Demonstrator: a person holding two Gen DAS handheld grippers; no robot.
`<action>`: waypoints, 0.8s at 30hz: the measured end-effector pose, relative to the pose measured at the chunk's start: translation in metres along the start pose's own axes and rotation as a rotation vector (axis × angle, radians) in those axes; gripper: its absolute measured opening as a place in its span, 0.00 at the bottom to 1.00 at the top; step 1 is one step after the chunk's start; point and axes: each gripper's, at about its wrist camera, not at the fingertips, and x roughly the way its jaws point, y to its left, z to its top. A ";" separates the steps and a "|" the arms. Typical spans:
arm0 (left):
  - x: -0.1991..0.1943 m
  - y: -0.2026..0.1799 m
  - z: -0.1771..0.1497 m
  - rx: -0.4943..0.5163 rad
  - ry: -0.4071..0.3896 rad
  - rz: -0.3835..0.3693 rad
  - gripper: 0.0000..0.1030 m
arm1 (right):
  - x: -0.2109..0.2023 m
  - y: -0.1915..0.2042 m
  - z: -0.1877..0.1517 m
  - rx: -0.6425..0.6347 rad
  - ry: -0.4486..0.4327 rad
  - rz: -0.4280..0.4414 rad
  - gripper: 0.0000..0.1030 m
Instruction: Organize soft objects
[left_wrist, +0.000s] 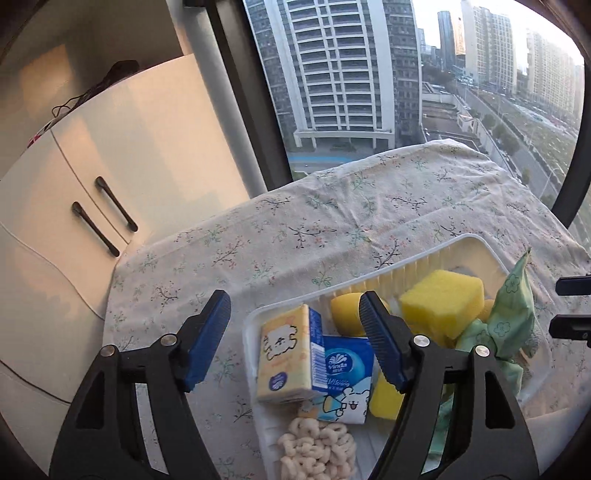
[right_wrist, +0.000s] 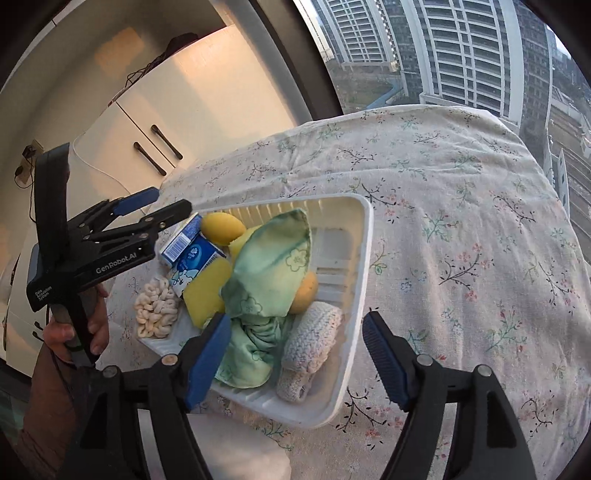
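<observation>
A white tray (right_wrist: 364, 254) sits on the floral tablecloth and holds soft things: a green cloth (right_wrist: 269, 269), yellow sponges (left_wrist: 443, 306), two tissue packs (left_wrist: 286, 356), a cream chenille piece (right_wrist: 157, 308) and a knitted cloth (right_wrist: 312, 345). My left gripper (left_wrist: 295, 341) is open and empty above the tray's left end, over the tissue packs. It also shows in the right wrist view (right_wrist: 170, 201). My right gripper (right_wrist: 295, 358) is open and empty above the tray's near right corner; its fingertips (left_wrist: 572, 286) show at the left wrist view's right edge.
The tablecloth (right_wrist: 461, 206) covers the whole table, which ends at a large window. A white cabinet (left_wrist: 110, 166) with two dark handles stands left of the table.
</observation>
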 end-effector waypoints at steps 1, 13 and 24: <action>-0.004 0.009 -0.006 -0.021 0.004 0.025 0.69 | -0.004 -0.005 -0.002 0.011 -0.010 -0.039 0.74; -0.065 0.083 -0.127 -0.297 0.108 0.143 0.72 | -0.051 -0.035 -0.074 0.065 0.011 -0.299 0.97; -0.152 0.061 -0.234 -0.337 0.147 0.204 0.77 | -0.084 -0.013 -0.172 0.068 0.064 -0.329 1.00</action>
